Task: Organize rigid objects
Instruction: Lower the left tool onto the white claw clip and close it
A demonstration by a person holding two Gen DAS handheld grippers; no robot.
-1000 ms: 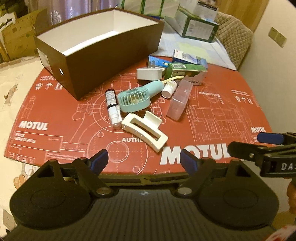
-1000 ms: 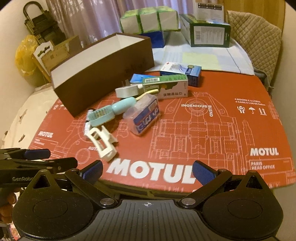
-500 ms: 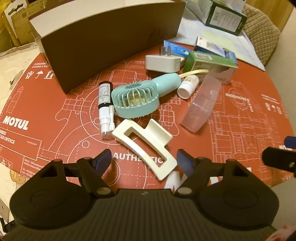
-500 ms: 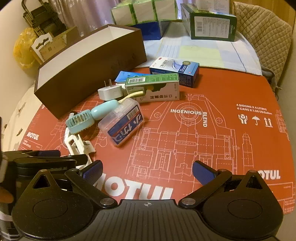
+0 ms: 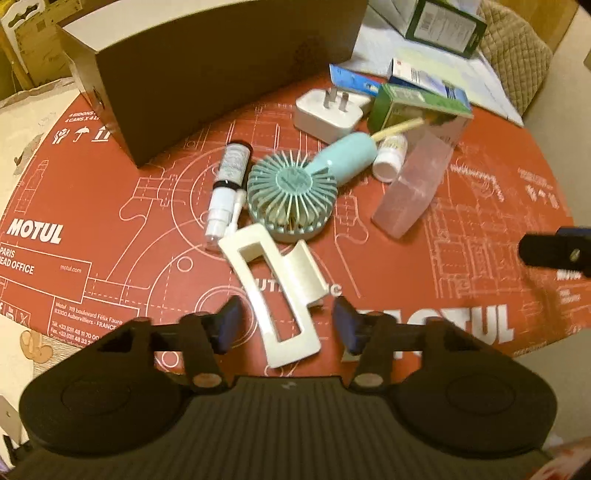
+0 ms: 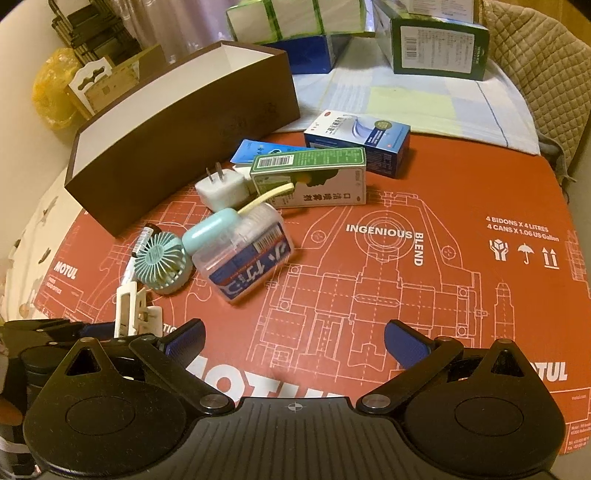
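Observation:
A cream hair claw clip [image 5: 284,295] lies on the red Motul board [image 5: 110,206]. My left gripper [image 5: 287,325] is open, its fingers on either side of the clip's near end, not touching it. Behind the clip lie a teal hand fan [image 5: 295,192], a small spray bottle [image 5: 227,188], a clear plastic case [image 5: 410,188], a white pill bottle [image 5: 388,158], a white plug adapter [image 5: 330,114] and a green carton [image 5: 417,107]. A brown open box [image 5: 207,66] stands at the back left. My right gripper [image 6: 293,341] is open and empty above the board's near edge.
A blue-and-white carton [image 6: 358,140] stands behind the green carton [image 6: 310,173]. Larger boxes [image 6: 439,44] and tissue packs [image 6: 295,18] sit on a cloth beyond the board. A quilted chair back [image 6: 535,66] is at the far right. The board's right half [image 6: 461,240] is bare.
My left gripper has moved forward and down until its open fingers straddle the claw clip. My right gripper has moved forward over the board, still open.

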